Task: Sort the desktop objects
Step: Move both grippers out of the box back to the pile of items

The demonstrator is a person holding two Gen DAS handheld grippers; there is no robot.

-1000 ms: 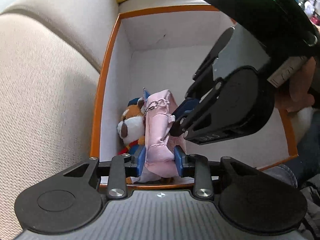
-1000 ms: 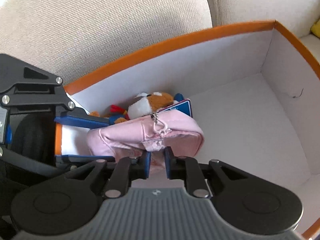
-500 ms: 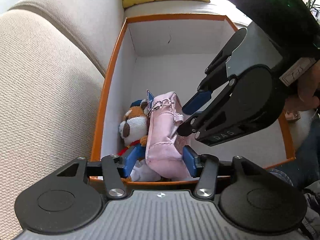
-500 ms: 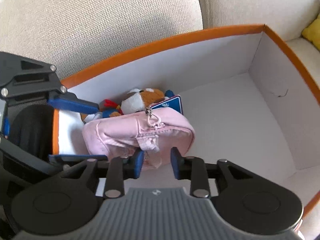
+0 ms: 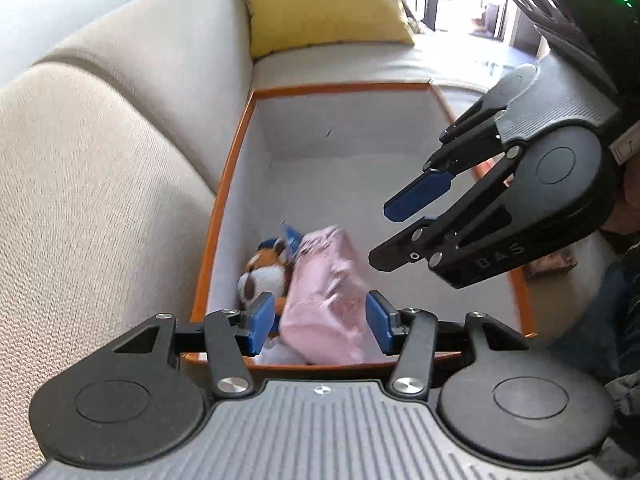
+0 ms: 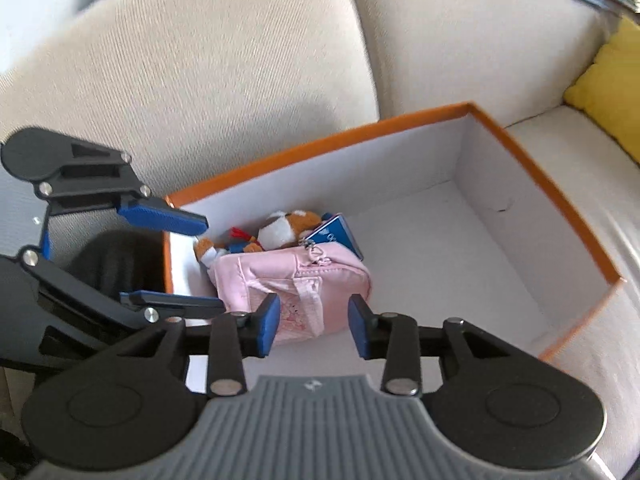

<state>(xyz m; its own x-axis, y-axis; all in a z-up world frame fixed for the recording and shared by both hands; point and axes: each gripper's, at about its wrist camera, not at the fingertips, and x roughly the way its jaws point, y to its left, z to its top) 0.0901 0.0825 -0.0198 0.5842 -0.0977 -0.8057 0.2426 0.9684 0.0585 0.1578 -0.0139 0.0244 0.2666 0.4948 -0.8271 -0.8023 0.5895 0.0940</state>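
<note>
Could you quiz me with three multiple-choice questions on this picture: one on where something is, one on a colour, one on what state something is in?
1. Where does the pink pouch lie?
A. On the yellow cushion
B. Inside the box, beside the plush toy
C. On the floor

2. What colour is the rim of the box?
A. Orange
B. Green
C. Black

3. How does the right gripper stand?
A. Clamped on the pouch
B. Clamped on the toy
C. Open, holding nothing

Answers:
1 B: the pouch rests on the box floor against the plush toy.
2 A: an orange edge runs round the white walls.
3 C: its blue fingers have just been opening and stand apart above the pouch, not pressing it.
</note>
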